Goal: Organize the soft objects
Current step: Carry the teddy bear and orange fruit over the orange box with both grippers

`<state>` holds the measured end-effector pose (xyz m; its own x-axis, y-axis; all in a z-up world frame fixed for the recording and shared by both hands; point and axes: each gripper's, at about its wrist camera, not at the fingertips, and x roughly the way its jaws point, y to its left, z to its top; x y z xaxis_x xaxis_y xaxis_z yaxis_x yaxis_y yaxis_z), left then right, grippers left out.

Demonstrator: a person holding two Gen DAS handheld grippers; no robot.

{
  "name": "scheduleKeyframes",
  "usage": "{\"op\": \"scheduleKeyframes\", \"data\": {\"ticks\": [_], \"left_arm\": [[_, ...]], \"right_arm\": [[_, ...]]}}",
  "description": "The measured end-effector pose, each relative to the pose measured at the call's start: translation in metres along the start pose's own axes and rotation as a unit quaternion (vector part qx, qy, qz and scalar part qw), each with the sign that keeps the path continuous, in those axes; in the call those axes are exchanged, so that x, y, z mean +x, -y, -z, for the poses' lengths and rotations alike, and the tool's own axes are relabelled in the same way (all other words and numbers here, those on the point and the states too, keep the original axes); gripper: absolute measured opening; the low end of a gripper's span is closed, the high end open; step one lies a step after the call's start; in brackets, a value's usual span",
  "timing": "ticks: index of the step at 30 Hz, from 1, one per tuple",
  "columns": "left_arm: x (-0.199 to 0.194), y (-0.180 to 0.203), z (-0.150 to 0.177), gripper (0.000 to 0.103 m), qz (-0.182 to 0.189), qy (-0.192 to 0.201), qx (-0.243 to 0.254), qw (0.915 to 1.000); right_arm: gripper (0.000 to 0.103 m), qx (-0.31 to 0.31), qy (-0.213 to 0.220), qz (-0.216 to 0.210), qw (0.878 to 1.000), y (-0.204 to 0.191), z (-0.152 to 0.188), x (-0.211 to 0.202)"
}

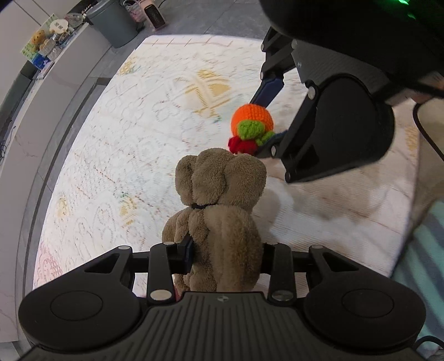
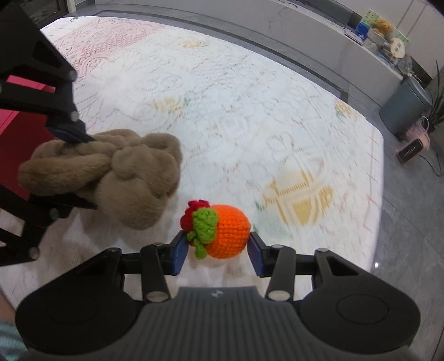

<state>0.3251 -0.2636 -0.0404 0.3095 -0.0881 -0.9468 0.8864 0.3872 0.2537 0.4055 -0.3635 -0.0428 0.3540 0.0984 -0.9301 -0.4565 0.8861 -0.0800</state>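
My left gripper (image 1: 226,257) is shut on a brown plush teddy bear (image 1: 222,205) and holds it above the patterned rug. The bear also shows in the right wrist view (image 2: 116,177), at the left, pinched between the left gripper's blue pads. My right gripper (image 2: 217,251) is shut on an orange crocheted ball (image 2: 227,232) with green leaves and a red tip. In the left wrist view the ball (image 1: 252,118) hangs just beyond the bear's head, held by the right gripper (image 1: 266,122) coming in from the upper right.
A pale patterned rug (image 2: 249,111) covers the grey floor. A grey bin (image 1: 116,22) and a small pink heater (image 1: 154,12) stand past the rug's far edge. A white ledge holds several small toys (image 1: 44,44). A red box (image 2: 16,130) is at the left.
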Motion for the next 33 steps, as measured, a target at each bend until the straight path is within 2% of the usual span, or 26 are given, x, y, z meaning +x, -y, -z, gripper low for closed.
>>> {"op": "scheduleKeyframes", "data": {"ticks": [11, 20, 26, 29, 33], "left_arm": [[-0.051, 0.050, 0.035, 0.041, 0.012, 0.011, -0.040, 0.9991], [-0.086, 0.079, 0.075, 0.041, 0.020, 0.024, -0.077, 0.9965], [-0.104, 0.083, 0.121, 0.041, 0.021, 0.026, -0.145, 0.9889], [-0.121, 0.085, 0.148, 0.041, 0.008, 0.035, -0.170, 0.9847], [-0.146, 0.075, 0.186, 0.041, -0.004, 0.046, -0.216, 0.9753]], "right_arm": [[0.046, 0.008, -0.006, 0.013, 1.000, -0.018, 0.052, -0.052], [0.046, 0.007, 0.006, 0.003, 1.000, -0.058, 0.083, -0.090], [0.046, -0.027, 0.006, -0.014, 1.000, -0.106, 0.096, -0.111], [0.046, -0.038, 0.006, -0.020, 0.999, -0.127, 0.097, -0.122], [0.046, -0.065, 0.018, -0.030, 0.997, -0.158, 0.091, -0.139]]}}
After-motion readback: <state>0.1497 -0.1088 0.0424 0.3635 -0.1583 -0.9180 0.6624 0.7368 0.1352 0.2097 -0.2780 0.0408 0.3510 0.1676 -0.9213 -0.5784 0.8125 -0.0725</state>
